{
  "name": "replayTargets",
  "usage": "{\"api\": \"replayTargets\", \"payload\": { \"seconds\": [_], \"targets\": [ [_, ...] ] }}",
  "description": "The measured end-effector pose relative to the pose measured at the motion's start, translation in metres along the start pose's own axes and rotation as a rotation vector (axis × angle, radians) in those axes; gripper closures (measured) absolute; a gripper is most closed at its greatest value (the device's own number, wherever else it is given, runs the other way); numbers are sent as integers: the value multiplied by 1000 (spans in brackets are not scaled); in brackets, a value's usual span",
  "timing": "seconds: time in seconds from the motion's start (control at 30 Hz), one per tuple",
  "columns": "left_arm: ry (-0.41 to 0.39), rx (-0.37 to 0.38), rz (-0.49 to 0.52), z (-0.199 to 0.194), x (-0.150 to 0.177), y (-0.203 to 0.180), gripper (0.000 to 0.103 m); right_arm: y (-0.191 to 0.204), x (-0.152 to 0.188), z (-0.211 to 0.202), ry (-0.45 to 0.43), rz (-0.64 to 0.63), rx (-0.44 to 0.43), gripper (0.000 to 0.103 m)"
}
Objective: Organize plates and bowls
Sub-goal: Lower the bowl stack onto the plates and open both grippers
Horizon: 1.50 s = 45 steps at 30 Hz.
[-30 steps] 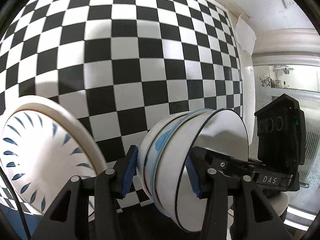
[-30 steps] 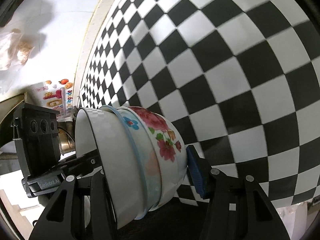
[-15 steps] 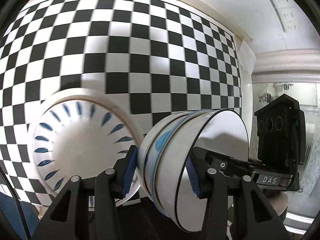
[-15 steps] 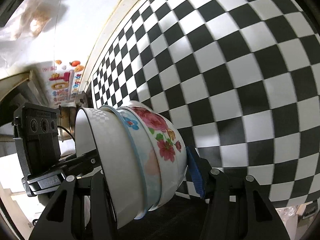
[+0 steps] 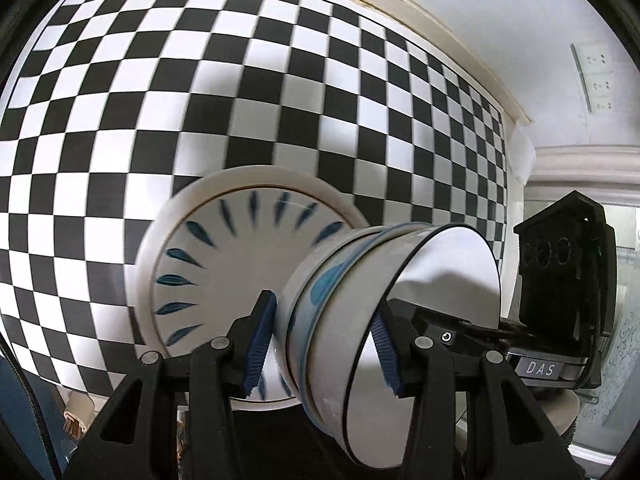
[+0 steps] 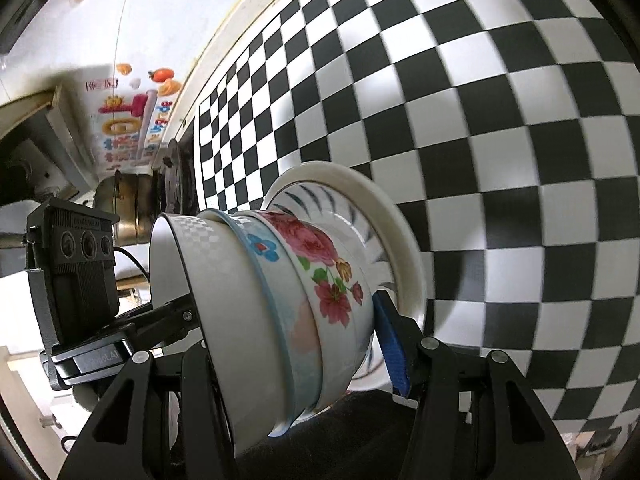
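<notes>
Both grippers clamp one stack of nested bowls from opposite sides. In the left wrist view my left gripper (image 5: pixel 324 340) is shut on the bowl stack (image 5: pixel 360 312), white with blue marks. In the right wrist view my right gripper (image 6: pixel 288 344) is shut on the same stack (image 6: pixel 280 304); the outer bowl bears red flowers. Behind the stack lies a stack of white plates with blue dashes (image 5: pixel 224 272), also in the right wrist view (image 6: pixel 384 224), on the checkered cloth. The bowls' base is close to the plates; I cannot tell whether they touch.
A black-and-white checkered tablecloth (image 5: pixel 200 100) covers the table. The other gripper's black body (image 5: pixel 560 280) shows at the right in the left wrist view. A metal pot (image 6: pixel 124 204) and colourful packaging (image 6: pixel 128 120) stand at the table's far end in the right wrist view.
Both grippers carried the bowl stack toward the plates. The plates moved from the left edge to directly behind the bowls and came into the right wrist view.
</notes>
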<state>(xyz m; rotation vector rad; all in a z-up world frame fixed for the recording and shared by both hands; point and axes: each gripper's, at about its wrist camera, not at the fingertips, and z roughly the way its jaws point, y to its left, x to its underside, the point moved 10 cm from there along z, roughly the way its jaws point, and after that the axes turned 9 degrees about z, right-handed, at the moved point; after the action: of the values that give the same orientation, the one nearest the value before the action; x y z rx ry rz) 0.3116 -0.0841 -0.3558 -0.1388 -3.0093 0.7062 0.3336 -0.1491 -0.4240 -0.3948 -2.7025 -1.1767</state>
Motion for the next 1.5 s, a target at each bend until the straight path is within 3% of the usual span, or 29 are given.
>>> {"api": "replayTargets", "payload": {
  "seconds": [0.73, 1.5],
  "targets": [
    [16, 3, -59, 13, 3, 55, 58, 17, -8, 66, 48, -15, 71, 47],
    [27, -13, -48, 18, 6, 57, 58, 15, -14, 68, 33, -36, 114, 47]
  ]
}}
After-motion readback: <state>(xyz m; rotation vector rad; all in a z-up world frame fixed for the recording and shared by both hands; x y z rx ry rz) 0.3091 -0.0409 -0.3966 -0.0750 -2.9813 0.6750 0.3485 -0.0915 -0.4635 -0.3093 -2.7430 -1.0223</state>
